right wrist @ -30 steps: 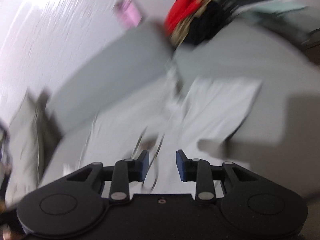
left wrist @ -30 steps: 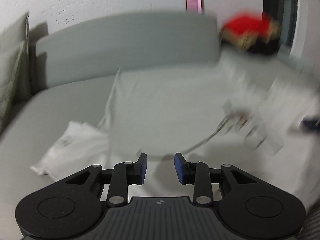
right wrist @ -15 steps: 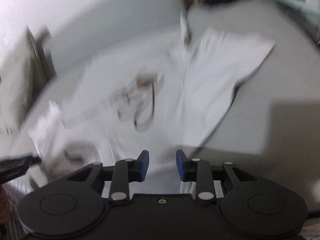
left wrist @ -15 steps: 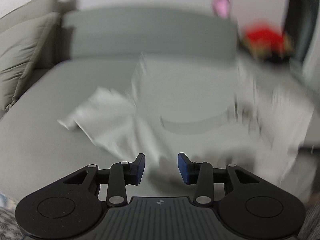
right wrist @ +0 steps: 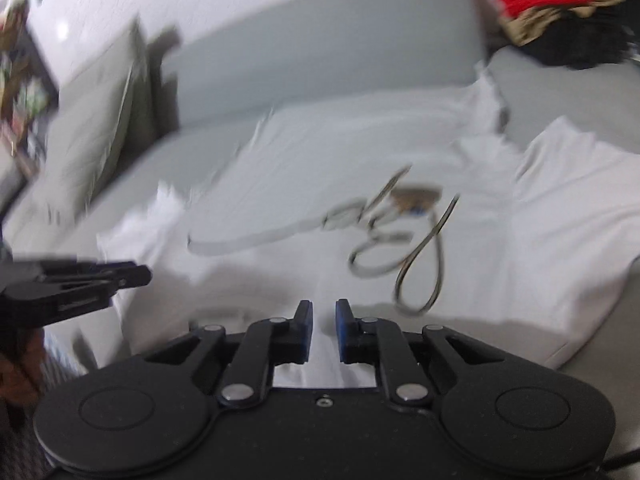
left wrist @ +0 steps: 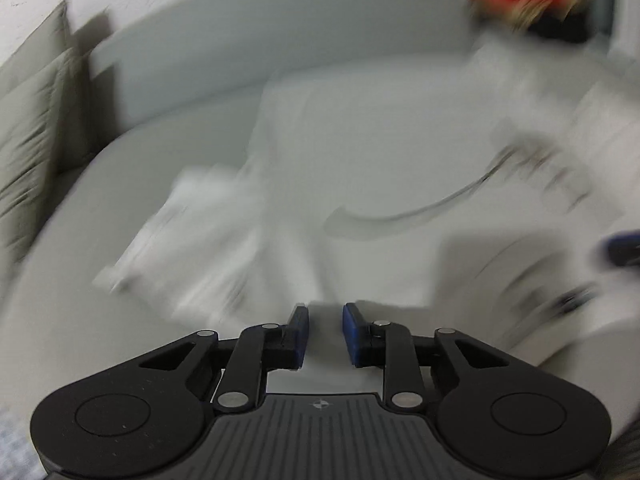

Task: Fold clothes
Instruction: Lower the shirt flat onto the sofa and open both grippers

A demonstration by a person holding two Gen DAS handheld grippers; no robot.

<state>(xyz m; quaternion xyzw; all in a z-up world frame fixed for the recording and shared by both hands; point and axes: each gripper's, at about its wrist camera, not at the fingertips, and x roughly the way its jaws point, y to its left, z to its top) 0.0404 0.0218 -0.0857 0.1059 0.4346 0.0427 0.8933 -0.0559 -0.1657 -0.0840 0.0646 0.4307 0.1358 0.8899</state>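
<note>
A white T-shirt [left wrist: 360, 168] lies spread flat on the grey sofa seat [left wrist: 60, 280]; its neckline and label [right wrist: 412, 200] face up. My left gripper [left wrist: 325, 330] hovers low over the shirt's near edge. Its jaws are closing, with white cloth showing in the gap and the pads apart from it. My right gripper [right wrist: 323, 330] is at the hem further right; its jaws are closing to a narrow gap with white cloth between them. The left gripper [right wrist: 100, 280] shows side-on at the left of the right wrist view.
A pile of red, tan and black clothes [right wrist: 552, 8] sits at the sofa's far right end. A beige cushion [right wrist: 92, 112] leans at the left against the grey backrest [right wrist: 320, 48]. A hand [right wrist: 16, 372] shows at the lower left.
Both grippers came down and closer to the shirt's near edge. The right one rolled level and its jaws narrowed. The left gripper's jaws narrowed a little.
</note>
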